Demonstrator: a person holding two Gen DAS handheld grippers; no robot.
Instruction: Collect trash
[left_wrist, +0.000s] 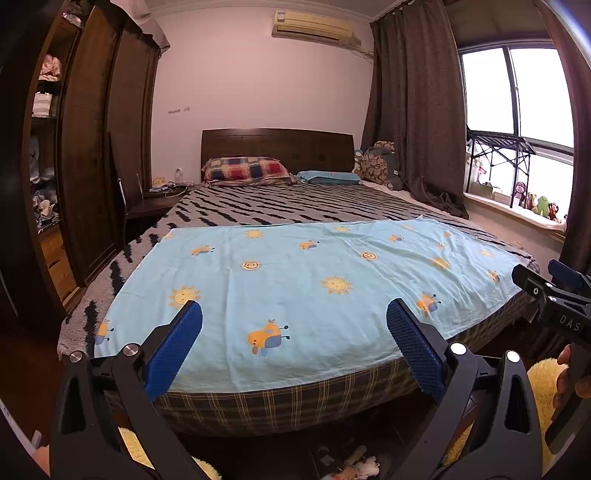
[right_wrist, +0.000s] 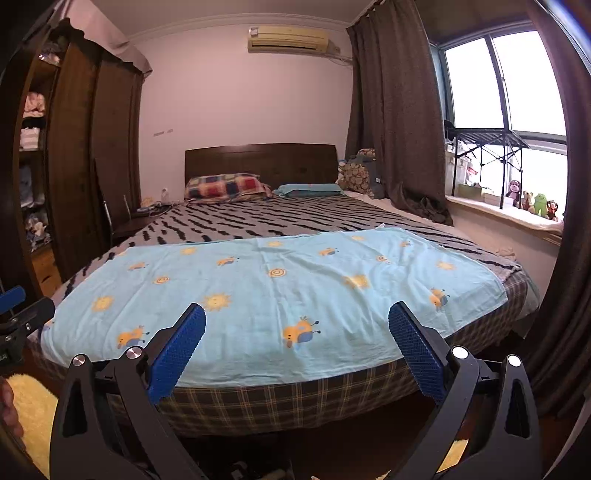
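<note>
Both sets of jaws stand wide apart and hold nothing — the left gripper (left_wrist: 294, 321) and right gripper (right_wrist: 297, 323) hang side by side at the foot of the bed (left_wrist: 280, 402), likely to survey it. A blue sheet (left_wrist: 295, 280) lies flat there. No trash shows on it; the small bits on the floor (left_wrist: 356, 465) are too dim to identify.

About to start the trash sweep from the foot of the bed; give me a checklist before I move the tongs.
1. Left tongs open and empty: ok.
2. Right tongs open and empty: ok.
3. Trash visible on the blue sheet: not ok, none seen.
4. Items on the floor under the bed are trash: cannot tell.
5. Trash bin or bag in view: not ok.
6. Tongs apart from each other: ok.
</note>
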